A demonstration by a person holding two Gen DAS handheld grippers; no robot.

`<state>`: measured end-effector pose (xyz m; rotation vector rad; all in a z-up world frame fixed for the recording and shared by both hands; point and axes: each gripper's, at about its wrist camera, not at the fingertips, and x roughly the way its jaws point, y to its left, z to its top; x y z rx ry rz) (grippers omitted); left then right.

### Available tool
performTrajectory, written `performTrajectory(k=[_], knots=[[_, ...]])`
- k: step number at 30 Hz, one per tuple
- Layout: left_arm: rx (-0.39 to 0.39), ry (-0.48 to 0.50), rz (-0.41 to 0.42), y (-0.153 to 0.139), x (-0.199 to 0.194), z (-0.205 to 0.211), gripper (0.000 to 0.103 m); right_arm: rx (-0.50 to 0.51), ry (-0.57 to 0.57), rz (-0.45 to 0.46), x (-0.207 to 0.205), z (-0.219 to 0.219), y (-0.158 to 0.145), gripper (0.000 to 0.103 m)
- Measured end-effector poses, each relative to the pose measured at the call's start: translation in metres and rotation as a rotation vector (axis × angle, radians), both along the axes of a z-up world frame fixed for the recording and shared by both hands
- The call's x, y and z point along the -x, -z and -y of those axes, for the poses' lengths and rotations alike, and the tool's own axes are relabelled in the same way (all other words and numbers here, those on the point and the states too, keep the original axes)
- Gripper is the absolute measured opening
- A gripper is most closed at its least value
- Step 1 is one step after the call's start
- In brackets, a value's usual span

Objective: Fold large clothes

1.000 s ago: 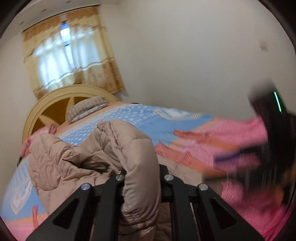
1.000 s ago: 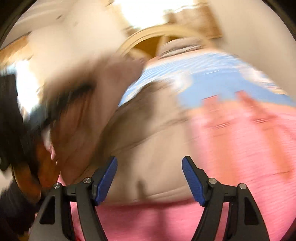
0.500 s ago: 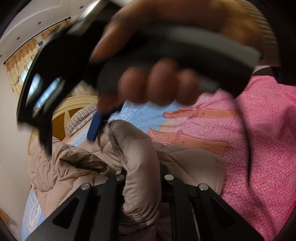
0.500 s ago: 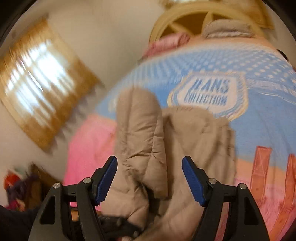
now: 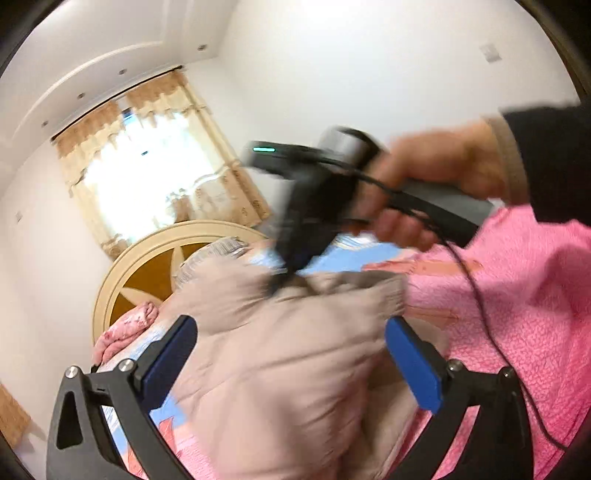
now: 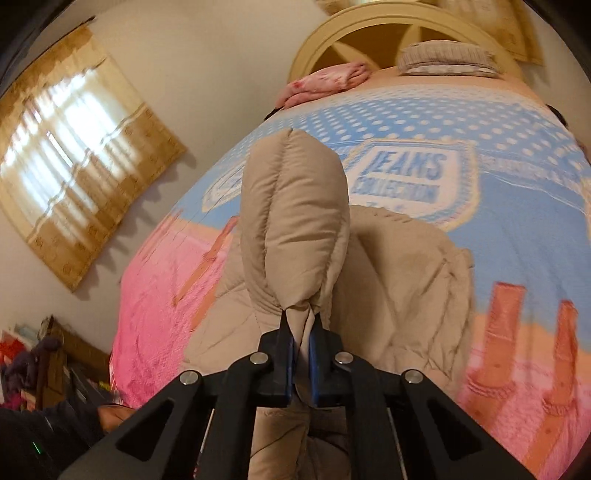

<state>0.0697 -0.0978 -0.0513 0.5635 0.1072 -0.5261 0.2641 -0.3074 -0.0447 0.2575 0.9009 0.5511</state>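
Item: one beige puffer jacket [image 6: 295,229], lying bunched on the bed [image 6: 517,229], over the boundary between the blue printed half and the pink half of the bedspread.

Fold status: partway at best. One padded section, seemingly a sleeve, is lifted clear of the body; the rest lies in a loose heap, not yet squared. Judged remaining: lay the lifted part across, fold the body over, flatten.

Right gripper [image 6: 302,363]: clenched on a pinch of the jacket's fabric; the padded section stands up from the jaws. In the left wrist view a hand [image 5: 436,177] carries it above the jacket, blurred.

Left gripper [image 5: 291,369]: released, jaws wide, jacket bulging between them with no firm press visible; blur prevents ruling out light contact.

Changes from the earlier frames:
- Left jaws, then clamped on a fold of the jacket, have just been opening; the jacket is still between them.
- Right jaws, then wide apart over the jacket, have just been closing and now hold fabric.
- In effect, the grip has passed from left to right.

Also present: headboard [image 6: 369,33], pillow [image 6: 443,59], curtained window [image 5: 147,177].
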Motion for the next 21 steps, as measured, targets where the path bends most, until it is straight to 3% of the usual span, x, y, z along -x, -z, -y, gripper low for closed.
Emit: performTrajectory(k=[3, 7, 12, 15, 18, 21], knots=[[0.070, -0.078, -0.018, -0.019, -0.023, -0.022, 0.103, -0.008, 0.058, -0.023, 0.006, 0.020, 0.017, 0.005], [0.140, -0.254, -0.103, -0.031, -0.089, -0.029, 0.103, -0.049, 0.151, -0.054, 0.010, 0.048, 0.042, 0.005], [0.161, -0.417, -0.298, -0.003, -0.163, -0.012, 0.103, -0.060, 0.277, -0.086, 0.017, 0.071, 0.080, 0.005], [0.147, -0.422, -0.433, 0.022, -0.181, -0.005, 0.103, -0.045, 0.319, -0.104, 0.021, 0.075, 0.095, 0.005], [0.134, -0.421, -0.415, 0.026, -0.171, 0.004, 0.103, 0.011, 0.378, -0.077, 0.027, 0.082, 0.082, 0.013], [0.078, -0.429, -0.369, 0.023, -0.158, 0.011, 0.103, 0.031, 0.458, 0.041, 0.040, 0.088, 0.043, 0.040]])
